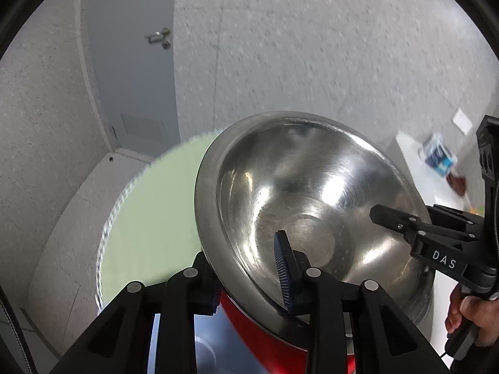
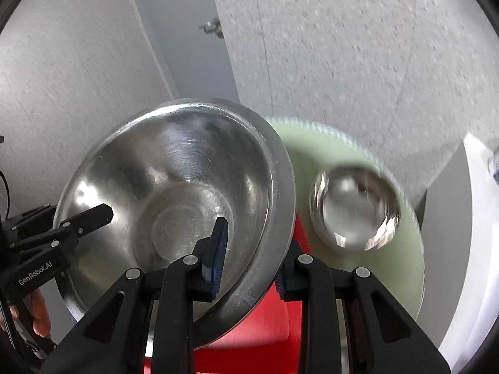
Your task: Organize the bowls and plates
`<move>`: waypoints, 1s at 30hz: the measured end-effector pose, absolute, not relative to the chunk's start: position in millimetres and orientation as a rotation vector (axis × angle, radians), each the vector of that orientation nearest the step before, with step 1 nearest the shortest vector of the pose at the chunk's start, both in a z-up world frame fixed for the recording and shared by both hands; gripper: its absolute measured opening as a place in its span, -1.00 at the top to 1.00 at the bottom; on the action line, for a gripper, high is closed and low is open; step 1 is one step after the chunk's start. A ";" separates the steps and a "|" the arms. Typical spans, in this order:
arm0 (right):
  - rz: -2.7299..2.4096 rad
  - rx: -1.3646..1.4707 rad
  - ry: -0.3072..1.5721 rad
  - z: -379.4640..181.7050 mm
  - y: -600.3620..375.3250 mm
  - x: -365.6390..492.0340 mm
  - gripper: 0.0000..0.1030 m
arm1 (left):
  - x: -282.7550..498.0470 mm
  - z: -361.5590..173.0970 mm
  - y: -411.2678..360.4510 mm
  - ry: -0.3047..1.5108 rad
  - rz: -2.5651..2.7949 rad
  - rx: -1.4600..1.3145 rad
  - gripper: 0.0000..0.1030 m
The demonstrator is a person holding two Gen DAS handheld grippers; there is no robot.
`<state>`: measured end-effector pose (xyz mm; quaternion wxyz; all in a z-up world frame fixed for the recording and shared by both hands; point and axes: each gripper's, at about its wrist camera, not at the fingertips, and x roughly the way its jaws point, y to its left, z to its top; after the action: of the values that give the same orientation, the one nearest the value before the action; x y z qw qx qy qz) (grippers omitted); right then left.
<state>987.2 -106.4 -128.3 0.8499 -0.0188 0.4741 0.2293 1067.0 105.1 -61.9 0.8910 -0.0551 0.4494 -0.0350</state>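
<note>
Here, 2 grippers carry 1 large steel bowl (image 1: 312, 205) in the air, above a red object (image 2: 265, 321) and beside a green plate (image 2: 374, 249) bearing a small steel bowl (image 2: 354, 210). The left gripper (image 1: 249, 277) and right gripper (image 2: 249, 252) each pinch opposite rims. Uneven lifting could tip the bowl, or slick steel could slide from the pads.

At 3 o'clock in the left wrist view: white flat tabletop (image 1: 411, 155), bearing a blue-and-white carton (image 1: 438, 155) and, just beside it toward 5 o'clock, a small blurred brown object (image 1: 457, 184). At 3 o'clock in the right wrist view: pale green round plate with ribbed rim (image 2: 312, 152), bearing a small shiny steel bowl (image 2: 355, 208).
</note>
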 end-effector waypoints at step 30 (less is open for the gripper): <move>0.407 -0.015 1.108 -179.3 -129.5 936.6 -0.19 | 1077.3 -96.2 82.5 1.019 -0.186 -0.098 -0.37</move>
<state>936.6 -129.5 -179.3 0.8306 -0.0071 0.5226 0.1921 1077.3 82.5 -96.2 0.8677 -0.0469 0.4868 -0.0890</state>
